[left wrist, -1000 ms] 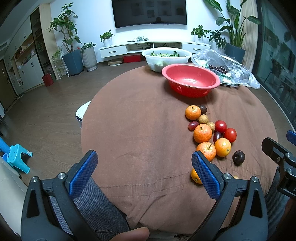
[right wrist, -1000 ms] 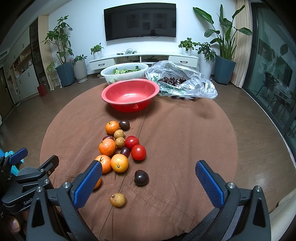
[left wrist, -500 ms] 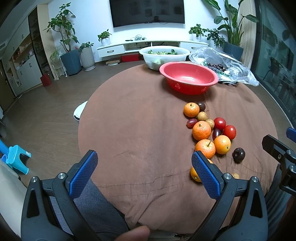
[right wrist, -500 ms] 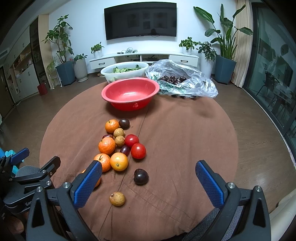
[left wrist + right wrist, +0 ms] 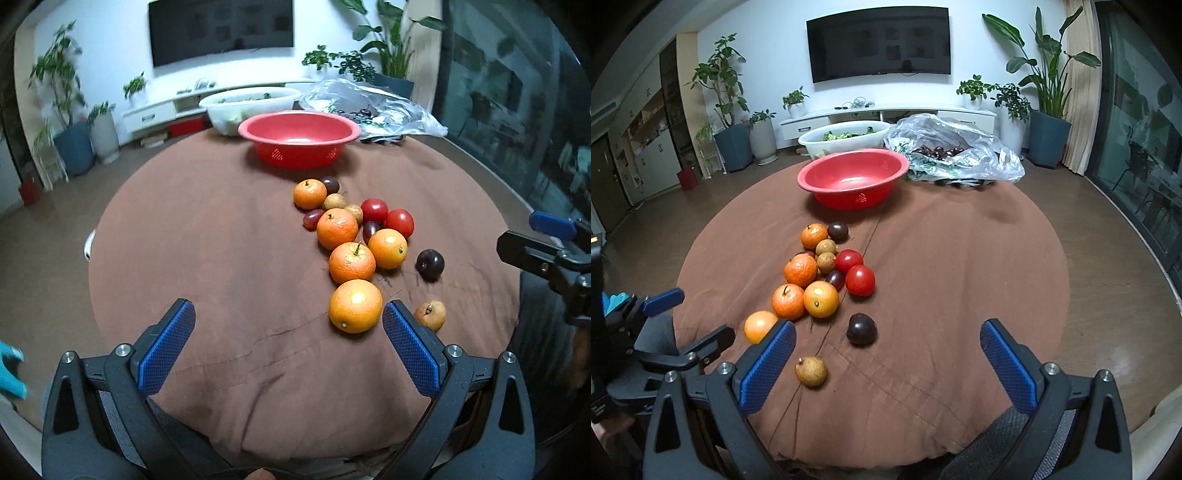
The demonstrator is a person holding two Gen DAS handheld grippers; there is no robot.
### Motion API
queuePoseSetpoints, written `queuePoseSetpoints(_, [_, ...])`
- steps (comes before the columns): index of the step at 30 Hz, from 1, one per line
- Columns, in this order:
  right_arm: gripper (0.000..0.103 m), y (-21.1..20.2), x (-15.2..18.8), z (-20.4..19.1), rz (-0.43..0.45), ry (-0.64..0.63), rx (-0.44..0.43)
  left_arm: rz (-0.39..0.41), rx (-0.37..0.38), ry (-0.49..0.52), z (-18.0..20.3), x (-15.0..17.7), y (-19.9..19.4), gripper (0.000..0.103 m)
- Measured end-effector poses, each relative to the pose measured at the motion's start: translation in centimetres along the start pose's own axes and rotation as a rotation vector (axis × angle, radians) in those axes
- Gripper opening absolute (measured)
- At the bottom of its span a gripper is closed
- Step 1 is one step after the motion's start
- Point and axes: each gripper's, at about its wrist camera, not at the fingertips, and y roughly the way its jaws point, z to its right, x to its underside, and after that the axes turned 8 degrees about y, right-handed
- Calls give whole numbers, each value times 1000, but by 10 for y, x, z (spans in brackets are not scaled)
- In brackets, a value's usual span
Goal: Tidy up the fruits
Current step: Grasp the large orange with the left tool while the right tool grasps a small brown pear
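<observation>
Nothing has been picked yet: the fruits lie loose on the brown cloth [image 5: 960, 277], and the red bowl [image 5: 853, 177] behind them is seen empty. Both the left gripper [image 5: 288, 332] and the right gripper [image 5: 886, 354] are held wide open and empty. The nearest orange [image 5: 355, 305], just beside the left gripper's right finger, would probably need to be centred between the jaws before closing.

Both the left tool [image 5: 288, 328] and right tool [image 5: 886, 349] gape wide, holding nothing.
</observation>
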Motion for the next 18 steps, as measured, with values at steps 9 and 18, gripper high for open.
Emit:
queuePoseSetpoints(9, [101, 5, 17, 10, -74, 2, -60, -94, 43, 99, 16, -9, 20, 103])
queuePoseSetpoints(18, [97, 12, 26, 4, -108, -13, -79, -140, 117, 165, 20, -15, 44, 103])
